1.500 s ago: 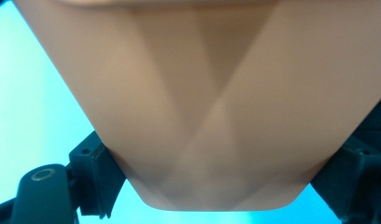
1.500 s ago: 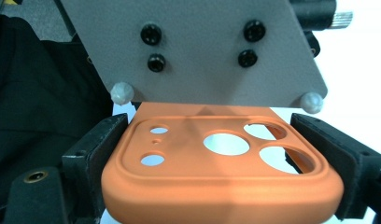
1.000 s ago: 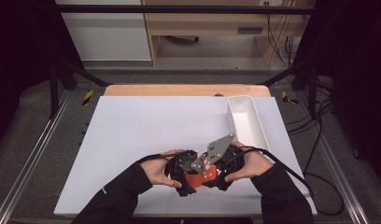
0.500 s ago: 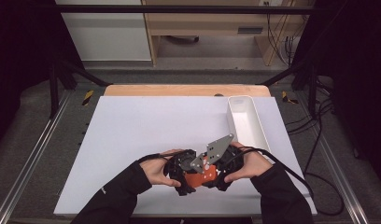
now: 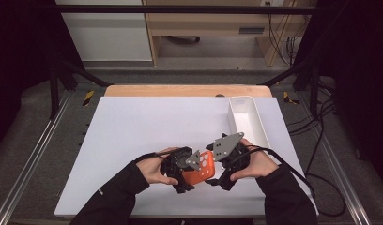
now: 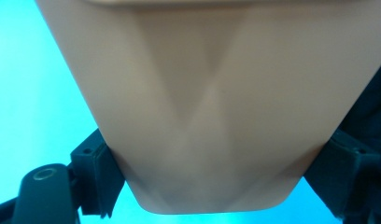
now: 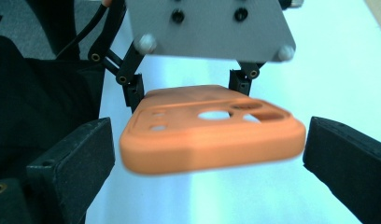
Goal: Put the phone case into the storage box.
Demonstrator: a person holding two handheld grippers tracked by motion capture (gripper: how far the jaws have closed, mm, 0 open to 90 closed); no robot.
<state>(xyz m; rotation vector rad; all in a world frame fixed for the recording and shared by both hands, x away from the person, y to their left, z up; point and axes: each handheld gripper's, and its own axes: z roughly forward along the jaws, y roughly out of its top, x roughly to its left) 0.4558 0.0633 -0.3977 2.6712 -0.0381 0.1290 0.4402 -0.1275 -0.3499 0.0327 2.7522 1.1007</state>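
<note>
Left hand-held gripper (image 5: pixel 180 169) clamps orange phone case (image 7: pixel 212 135); right hand-held gripper (image 7: pixel 207 154) just released, jaws astride it. Single grip: case may tilt or drop.

In the left gripper view the orange phone case (image 6: pixel 212 107) sits so close that it is a blurred tan slab, cut off at the top edge. In the high view, the grey plates hide part of it.
</note>
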